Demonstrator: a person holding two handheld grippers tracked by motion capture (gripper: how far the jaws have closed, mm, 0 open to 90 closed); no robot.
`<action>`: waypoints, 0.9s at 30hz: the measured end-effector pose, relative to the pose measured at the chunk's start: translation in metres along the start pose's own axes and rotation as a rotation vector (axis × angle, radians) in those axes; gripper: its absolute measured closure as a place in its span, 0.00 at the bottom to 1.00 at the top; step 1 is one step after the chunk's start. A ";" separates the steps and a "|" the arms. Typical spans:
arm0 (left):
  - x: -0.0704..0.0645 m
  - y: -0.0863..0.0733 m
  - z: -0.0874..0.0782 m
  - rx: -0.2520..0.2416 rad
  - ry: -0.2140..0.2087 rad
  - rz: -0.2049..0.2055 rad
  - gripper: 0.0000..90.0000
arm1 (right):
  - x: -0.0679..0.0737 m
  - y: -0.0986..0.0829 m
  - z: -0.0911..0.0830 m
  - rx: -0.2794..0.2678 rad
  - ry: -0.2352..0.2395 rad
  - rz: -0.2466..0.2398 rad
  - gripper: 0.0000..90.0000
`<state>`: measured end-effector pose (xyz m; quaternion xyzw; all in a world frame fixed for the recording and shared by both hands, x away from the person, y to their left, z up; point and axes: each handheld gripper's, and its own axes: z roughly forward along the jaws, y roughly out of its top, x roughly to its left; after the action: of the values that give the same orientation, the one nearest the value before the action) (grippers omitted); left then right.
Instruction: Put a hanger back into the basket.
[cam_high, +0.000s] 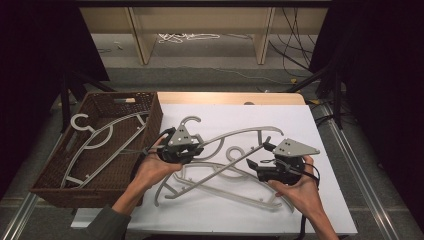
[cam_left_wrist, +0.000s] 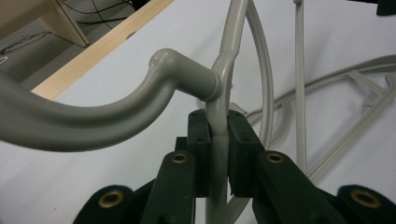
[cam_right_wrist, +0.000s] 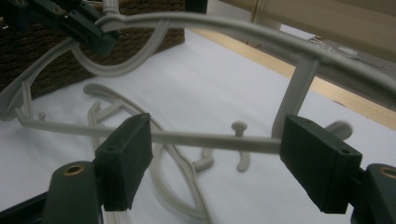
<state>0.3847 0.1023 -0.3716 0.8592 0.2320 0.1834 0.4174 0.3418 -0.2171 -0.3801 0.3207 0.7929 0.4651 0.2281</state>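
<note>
Right now the grey plastic coat hanger is held up off the white table covering, its long axis running across the table from the left gripper toward the right gripper. The left one is clamped on the hanger's frame just below the hook neck, jaws pressed against the grey bar on both sides. The right gripper's jaws stand wide apart around the hanger's thin lower crossbar, not yet touching it, so that bar lies straight ahead between them. The dark brown woven basket, already holding a similar hanger, sits just left of the left hand, which is clearly the nearer one to it. Another grey hanger lies flat on the covering underneath. I can read no brand, label or writing anywhere.
</note>
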 end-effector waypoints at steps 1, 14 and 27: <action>0.000 0.000 -0.002 -0.002 0.000 -0.008 0.91 | 0.000 -0.002 0.001 -0.006 0.004 0.003 0.28; 0.002 -0.001 -0.029 -0.047 -0.010 -0.062 0.91 | 0.004 -0.021 0.005 -0.029 0.003 0.038 0.25; 0.003 0.012 -0.058 -0.077 -0.027 -0.080 0.91 | 0.007 -0.029 0.009 -0.029 0.022 0.047 0.24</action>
<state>0.3603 0.1342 -0.3273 0.8350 0.2532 0.1638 0.4602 0.3339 -0.2174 -0.4101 0.3308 0.7807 0.4854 0.2132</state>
